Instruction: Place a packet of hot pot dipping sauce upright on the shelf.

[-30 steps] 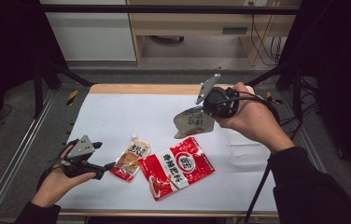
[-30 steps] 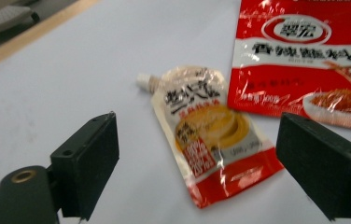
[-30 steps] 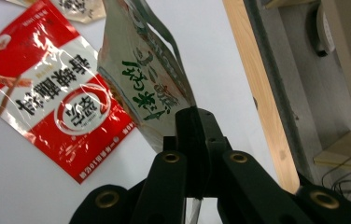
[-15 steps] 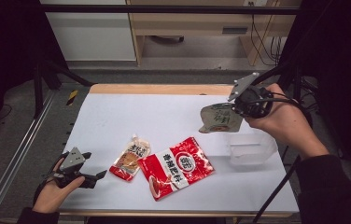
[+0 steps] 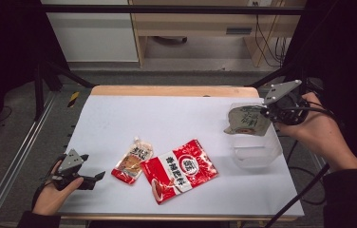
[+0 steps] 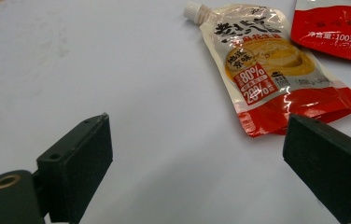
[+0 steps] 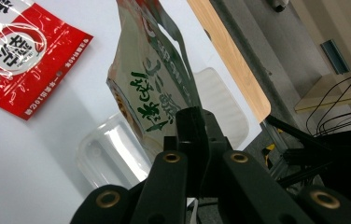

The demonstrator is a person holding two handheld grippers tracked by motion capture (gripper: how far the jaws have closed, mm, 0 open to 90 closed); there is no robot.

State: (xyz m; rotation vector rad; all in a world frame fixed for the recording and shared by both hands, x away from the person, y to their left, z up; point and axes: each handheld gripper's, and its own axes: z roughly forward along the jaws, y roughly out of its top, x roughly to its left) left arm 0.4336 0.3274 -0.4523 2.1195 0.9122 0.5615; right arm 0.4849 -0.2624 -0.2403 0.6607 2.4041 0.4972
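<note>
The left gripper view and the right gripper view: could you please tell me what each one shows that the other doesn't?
Left gripper view alone: the spouted pouch lying flat on the white table, beyond the open left gripper.

Right gripper view alone: the right gripper shut on the green-lettered pouch, held above the clear plastic container.

Both: the red packet and the table.

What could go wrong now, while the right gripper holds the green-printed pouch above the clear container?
The right gripper pinches the green-printed pouch only at one edge, so it may swing or slip. It hangs over the clear container's rim, so it might catch there or tip the light container when released.
</note>
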